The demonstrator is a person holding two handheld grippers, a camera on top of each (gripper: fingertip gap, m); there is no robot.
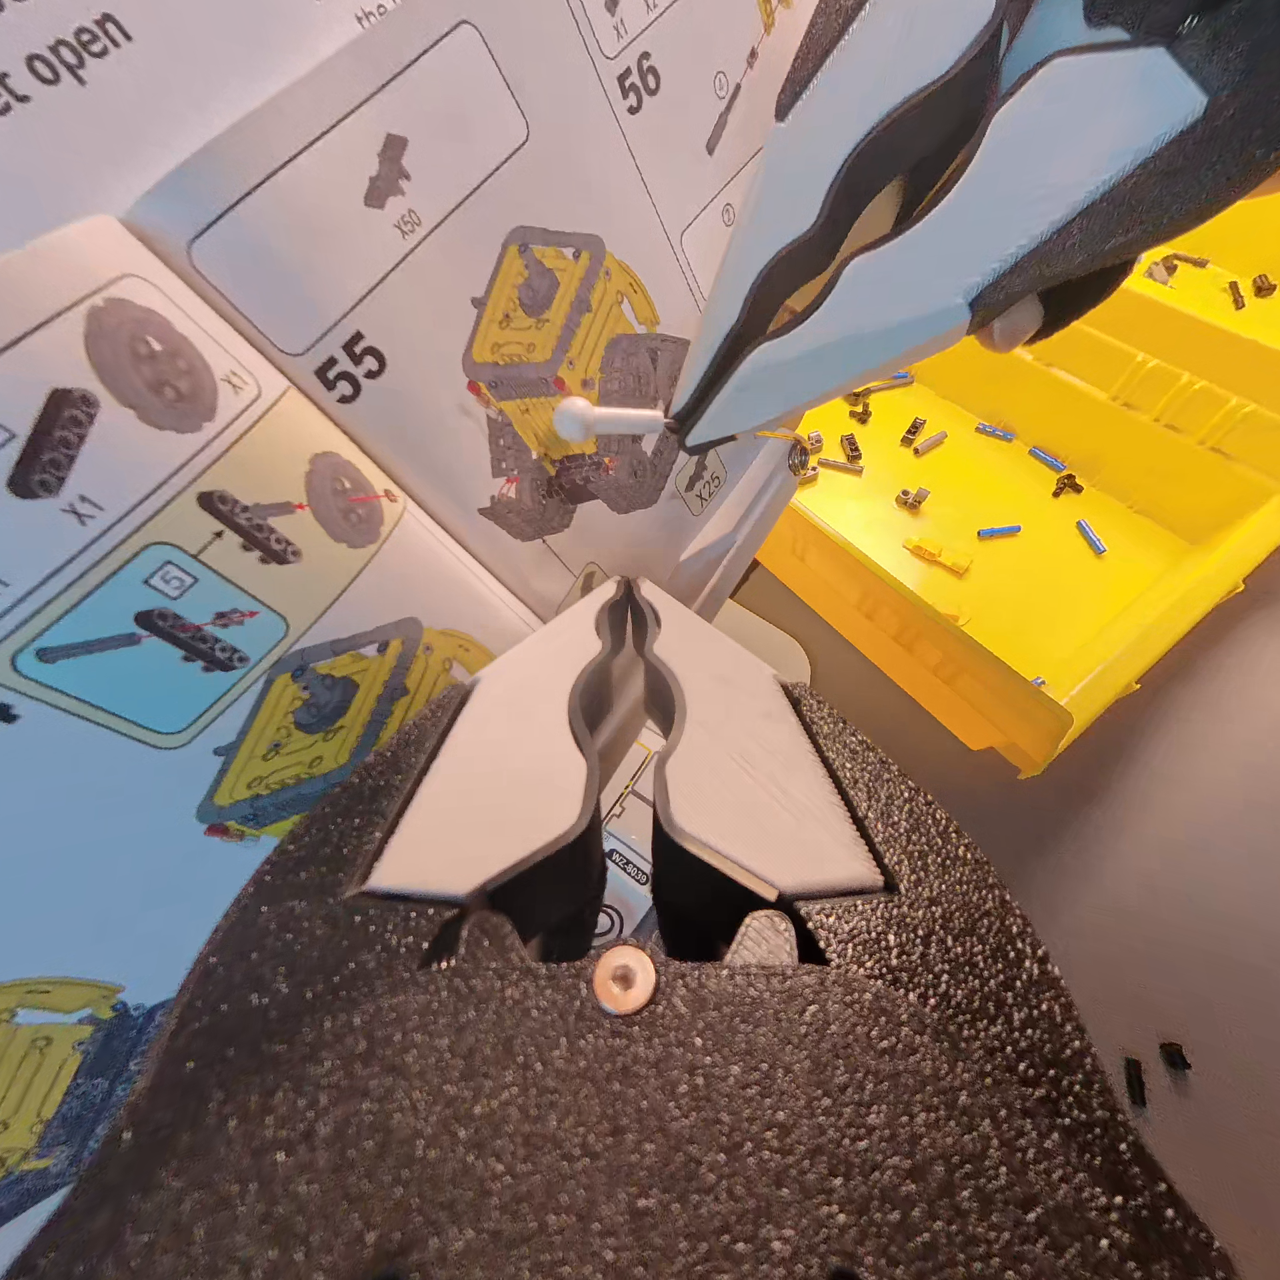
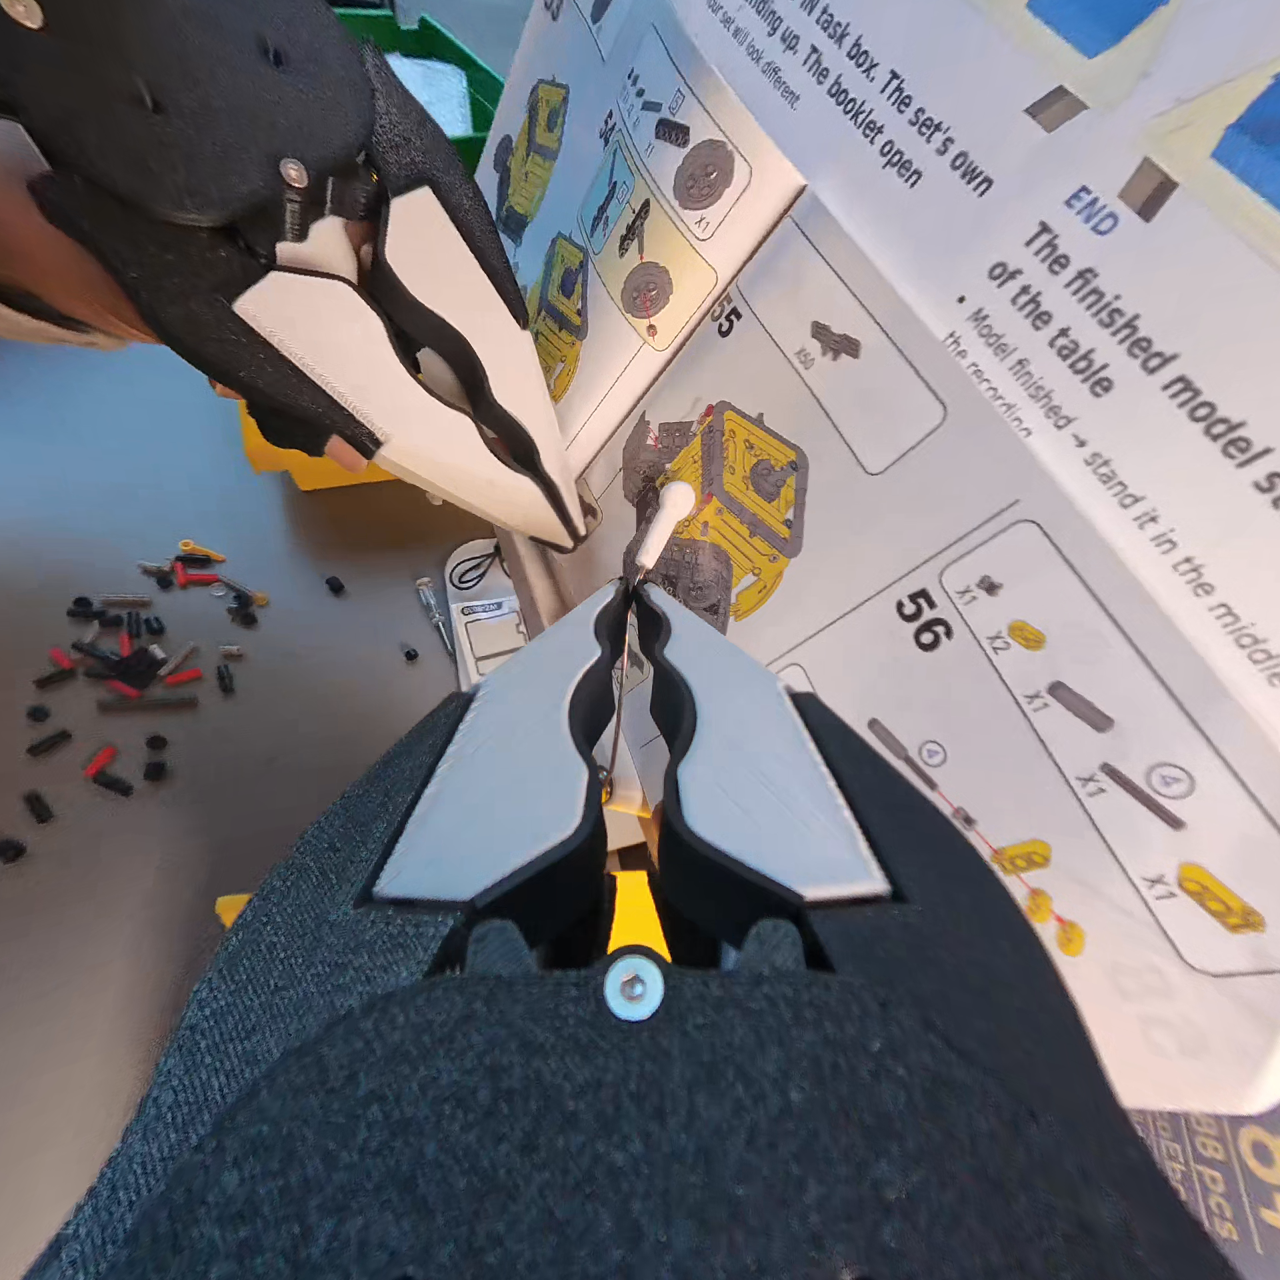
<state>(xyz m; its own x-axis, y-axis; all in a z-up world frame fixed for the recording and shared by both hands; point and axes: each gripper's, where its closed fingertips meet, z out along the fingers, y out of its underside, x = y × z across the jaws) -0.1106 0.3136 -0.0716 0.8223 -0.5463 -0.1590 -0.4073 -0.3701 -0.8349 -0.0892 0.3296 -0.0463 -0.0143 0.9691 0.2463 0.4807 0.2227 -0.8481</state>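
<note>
My right gripper (image 2: 632, 585) is shut on the thin metal wire of a small tool with a white ball-ended handle (image 2: 665, 519). The handle sticks out past the tips over an open instruction booklet (image 2: 866, 429). In the left wrist view the right gripper (image 1: 682, 429) comes in from the upper right, with the white handle (image 1: 602, 419) over the booklet (image 1: 346, 277). My left gripper (image 1: 629, 587) is shut, with its tips at the booklet's lower edge by a grey stand bar (image 1: 741, 526). I cannot tell if it pinches anything. It shows in the right wrist view (image 2: 578, 537) just left of the handle.
A yellow tray (image 1: 900, 658) holding several small blue, grey and black parts (image 1: 921, 443) lies to the right of the booklet. Loose black and red pins (image 2: 125, 665) lie scattered on the grey table. A green bin (image 2: 457, 69) stands behind. A printed sheet (image 2: 1108, 277) lies beside the booklet.
</note>
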